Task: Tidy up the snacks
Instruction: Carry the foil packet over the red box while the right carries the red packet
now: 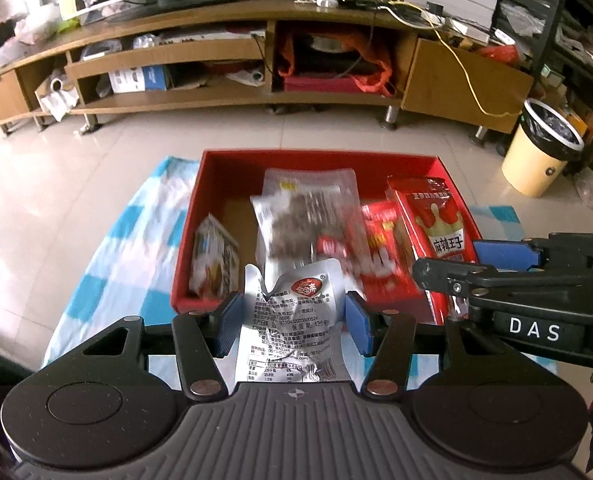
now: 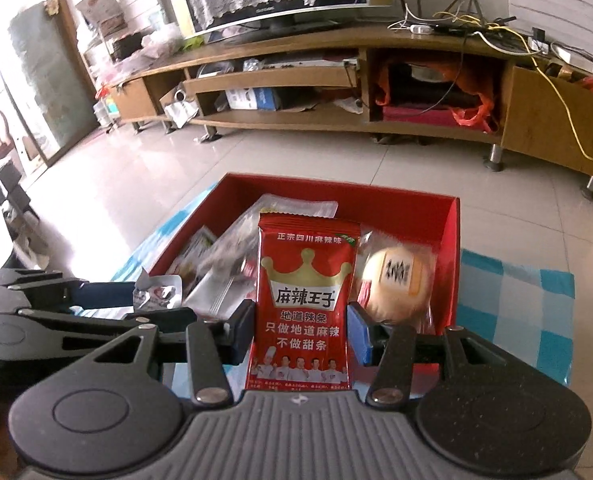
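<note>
Left fingers point(image 1: 292, 322) pinch silver packet point(image 1: 286, 320); right fingers point(image 2: 300, 334) pinch red packet point(image 2: 302, 304); only right view shows bun point(image 2: 396, 284).

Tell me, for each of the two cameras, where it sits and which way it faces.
Left wrist: sits on the left gripper, facing forward over the red box; its fingers pinch a silver snack pouch; the right gripper enters from the right.
Right wrist: sits on the right gripper, same heading; its fingers pinch a red spicy-strip packet; the left gripper enters from the left.
Shared: the red box, both held packets, the TV stand.
</note>
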Demonstrator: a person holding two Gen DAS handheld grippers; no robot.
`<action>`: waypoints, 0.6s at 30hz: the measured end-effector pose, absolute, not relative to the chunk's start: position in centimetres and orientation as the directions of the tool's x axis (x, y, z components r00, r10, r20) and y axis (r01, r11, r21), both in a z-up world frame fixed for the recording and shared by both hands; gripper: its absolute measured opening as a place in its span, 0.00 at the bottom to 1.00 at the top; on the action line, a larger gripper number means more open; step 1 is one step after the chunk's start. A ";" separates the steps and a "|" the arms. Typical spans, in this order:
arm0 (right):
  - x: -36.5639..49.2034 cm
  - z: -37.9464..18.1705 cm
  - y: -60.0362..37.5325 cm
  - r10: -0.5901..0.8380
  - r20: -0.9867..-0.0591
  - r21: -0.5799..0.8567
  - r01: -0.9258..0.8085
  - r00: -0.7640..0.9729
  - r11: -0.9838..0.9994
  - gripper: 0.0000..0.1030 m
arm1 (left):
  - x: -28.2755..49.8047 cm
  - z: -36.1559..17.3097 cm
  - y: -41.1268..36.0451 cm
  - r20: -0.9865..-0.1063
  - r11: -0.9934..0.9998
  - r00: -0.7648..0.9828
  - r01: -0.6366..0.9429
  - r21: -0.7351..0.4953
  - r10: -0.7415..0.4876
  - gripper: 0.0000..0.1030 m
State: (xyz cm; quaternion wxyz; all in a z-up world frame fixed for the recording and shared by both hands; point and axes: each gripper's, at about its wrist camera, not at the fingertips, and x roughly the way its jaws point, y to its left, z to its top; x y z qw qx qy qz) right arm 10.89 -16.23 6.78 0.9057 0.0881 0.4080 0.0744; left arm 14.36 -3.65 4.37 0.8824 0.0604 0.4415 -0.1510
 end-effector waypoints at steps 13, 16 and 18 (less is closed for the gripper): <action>13.7 6.8 -16.9 0.201 -0.716 0.234 -0.042 0.669 0.971 0.48 | 16.9 4.4 -4.3 -0.787 0.951 0.587 0.310 0.001 -0.191 0.60; 13.9 6.8 -17.0 0.198 -0.714 0.235 -0.037 0.671 0.971 0.48 | 17.3 4.5 -4.4 -0.786 0.951 0.587 0.311 -0.001 -0.193 0.60; 14.0 6.8 -17.1 0.194 -0.714 0.235 -0.031 0.673 0.972 0.48 | 17.6 4.4 -4.6 -0.786 0.951 0.587 0.309 -0.001 -0.192 0.60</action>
